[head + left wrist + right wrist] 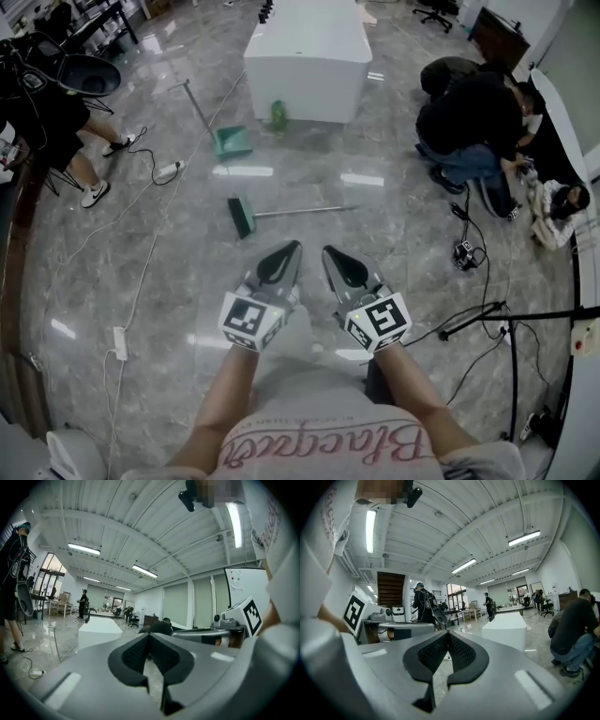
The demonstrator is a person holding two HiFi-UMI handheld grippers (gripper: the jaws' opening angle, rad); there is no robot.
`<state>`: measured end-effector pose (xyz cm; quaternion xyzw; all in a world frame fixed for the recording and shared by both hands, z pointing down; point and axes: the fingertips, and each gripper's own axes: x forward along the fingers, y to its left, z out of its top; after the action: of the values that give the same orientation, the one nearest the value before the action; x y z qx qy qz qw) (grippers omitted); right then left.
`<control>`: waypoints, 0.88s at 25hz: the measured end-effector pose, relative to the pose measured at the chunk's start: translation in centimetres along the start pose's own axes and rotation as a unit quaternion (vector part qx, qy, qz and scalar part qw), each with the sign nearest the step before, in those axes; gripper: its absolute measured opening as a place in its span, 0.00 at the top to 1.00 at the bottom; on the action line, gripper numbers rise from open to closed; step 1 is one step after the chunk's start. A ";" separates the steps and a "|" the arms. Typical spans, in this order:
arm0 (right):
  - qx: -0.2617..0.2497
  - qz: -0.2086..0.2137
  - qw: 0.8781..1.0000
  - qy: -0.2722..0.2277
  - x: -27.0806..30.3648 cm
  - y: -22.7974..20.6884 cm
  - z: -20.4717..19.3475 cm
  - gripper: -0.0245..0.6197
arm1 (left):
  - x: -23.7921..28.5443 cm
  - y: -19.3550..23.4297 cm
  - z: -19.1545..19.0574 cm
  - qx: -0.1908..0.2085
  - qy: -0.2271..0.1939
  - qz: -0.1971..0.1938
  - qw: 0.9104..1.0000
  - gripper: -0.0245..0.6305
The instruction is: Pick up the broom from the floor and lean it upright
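A broom [281, 213] with a green head and a thin grey handle lies flat on the glossy floor in the head view, its head to the left. My left gripper [292, 246] and right gripper [328, 250] hang side by side just short of it, both pointing level, both shut with nothing between the jaws. In the left gripper view the left gripper [149, 634] shows its pads closed tip to tip. The right gripper [447, 633] looks the same in the right gripper view. Neither gripper view shows the broom.
A white counter block [309, 52] stands ahead, with a green dustpan [231, 141] and a green bottle [278, 114] at its foot. People crouch at the right [473, 127]; another stands at the left [56, 122]. Cables and a power strip [120, 343] lie on the floor.
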<state>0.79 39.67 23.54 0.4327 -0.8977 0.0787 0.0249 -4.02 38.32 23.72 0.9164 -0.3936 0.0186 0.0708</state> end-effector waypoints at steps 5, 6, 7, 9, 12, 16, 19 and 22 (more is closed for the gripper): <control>0.008 -0.018 1.000 0.002 5.9 -4.9 1.2 0.96 | 5.3 5.6 1.4 0.005 -0.008 -0.014 1.000 0.96; 0.008 -0.022 1.000 0.005 7.1 -5.8 1.3 0.96 | 6.2 6.6 1.5 0.003 -0.007 -0.016 1.000 0.96; 0.008 -0.026 1.000 0.008 8.2 -6.6 1.4 0.96 | 7.1 7.6 1.5 0.002 -0.005 -0.018 1.000 0.96; 0.010 -0.031 0.999 0.014 10.1 -7.9 1.5 0.96 | 8.7 9.3 1.5 0.001 -0.001 -0.025 1.000 0.96; 0.009 -0.030 0.999 0.030 12.4 -9.1 1.0 0.96 | 10.8 11.4 0.8 0.000 0.012 -0.034 0.999 0.96; -0.004 -0.016 0.998 0.066 14.8 -10.4 -0.7 0.96 | 13.0 13.8 -0.8 -0.010 0.028 -0.034 0.999 0.96; -0.002 -0.021 0.995 0.093 15.9 -12.6 -2.7 0.96 | 14.7 14.9 -2.7 -0.013 0.051 -0.034 0.998 0.96; 0.017 -0.033 0.993 0.112 17.1 -15.5 -5.1 0.96 | 17.1 15.9 -5.3 -0.013 0.084 -0.034 0.996 0.96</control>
<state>2.12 17.83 32.35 0.4507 -0.8731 0.1409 0.1210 -3.64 15.94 32.28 0.9235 -0.3549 0.0874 0.1163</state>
